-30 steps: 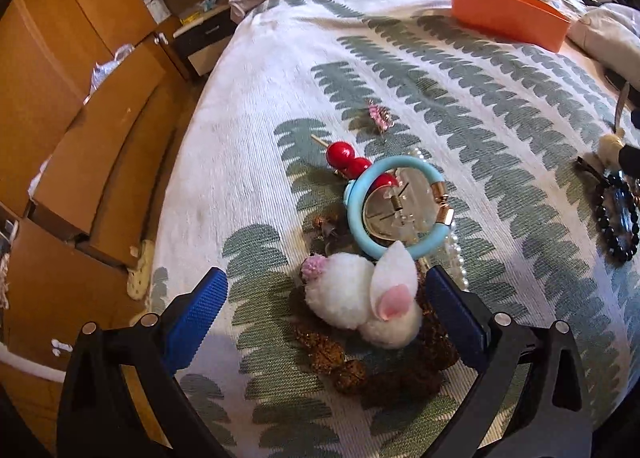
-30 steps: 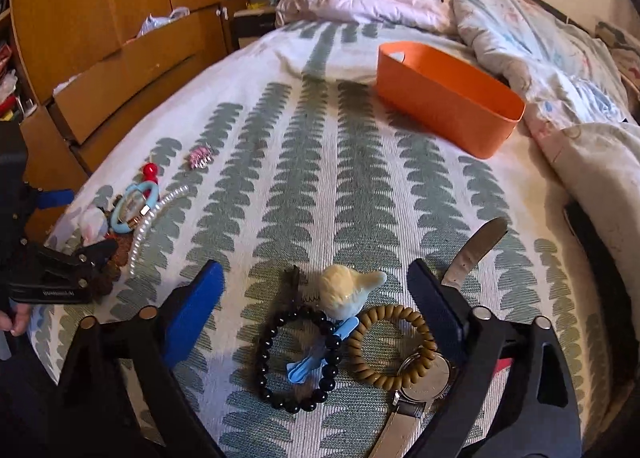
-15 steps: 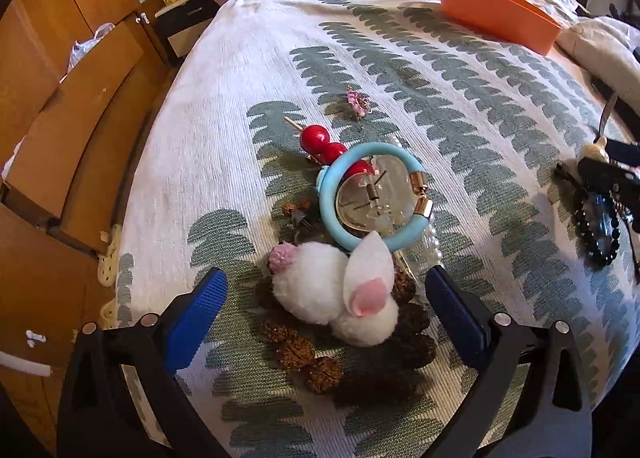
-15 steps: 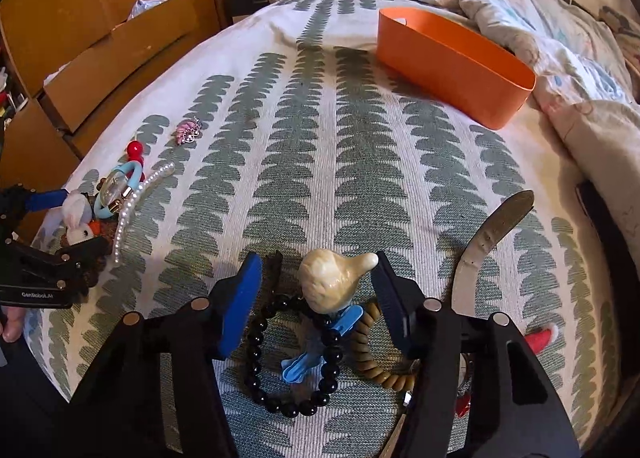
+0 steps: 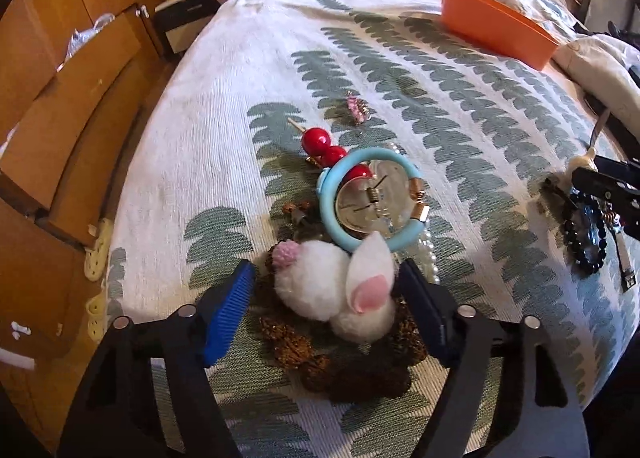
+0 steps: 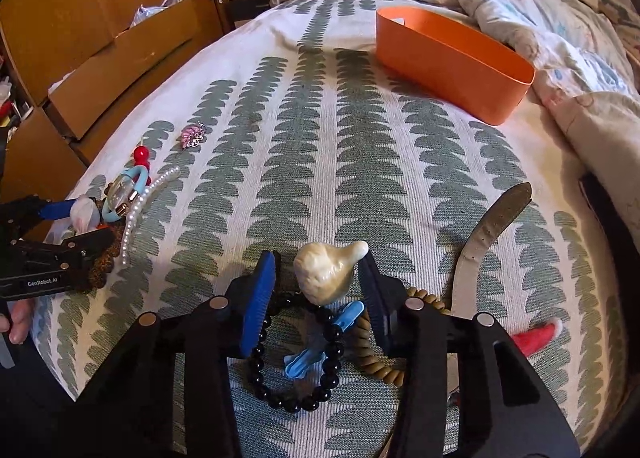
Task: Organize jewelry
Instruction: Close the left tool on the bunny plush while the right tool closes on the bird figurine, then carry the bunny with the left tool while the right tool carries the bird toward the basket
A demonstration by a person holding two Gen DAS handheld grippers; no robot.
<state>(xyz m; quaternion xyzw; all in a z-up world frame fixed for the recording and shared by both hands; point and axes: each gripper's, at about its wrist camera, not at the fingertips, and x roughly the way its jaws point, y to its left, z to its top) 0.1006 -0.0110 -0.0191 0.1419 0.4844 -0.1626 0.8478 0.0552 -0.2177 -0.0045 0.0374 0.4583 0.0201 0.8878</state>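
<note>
A bed with a white spread printed in green leaf stripes (image 6: 344,162) fills both views, with wooden cupboards along its left side and crumpled bedding at the far end.

Near the right edge, the cream bird-shaped ornament (image 6: 326,272) lies between the fingers of the right gripper (image 6: 318,294), which are closing on it; a gap shows on the left side, so they do not grip it yet. It looks hard, glossy and probably brittle, so likely slippery; the rounded body is the place to take it, not the thin tail. Its long axis runs near-left to far-right, the tapered end pointing far-right.

Under it lie a black bead bracelet (image 6: 294,378), a blue clip (image 6: 320,342), a tan coil bracelet (image 6: 376,354) and a watch strap (image 6: 492,230).

Near the left edge, the white pompom bunny (image 5: 336,290) sits between the closing fingers of the left gripper (image 5: 324,310), not yet pinched. It looks light and soft, and should squash safely; its ear points up and away. It rests on a brown bead bracelet (image 5: 340,362), beside a blue bangle (image 5: 368,198), red beads (image 5: 324,146) and pearls (image 5: 426,254).

The orange bin (image 6: 452,58) stands well apart, far right.
</note>
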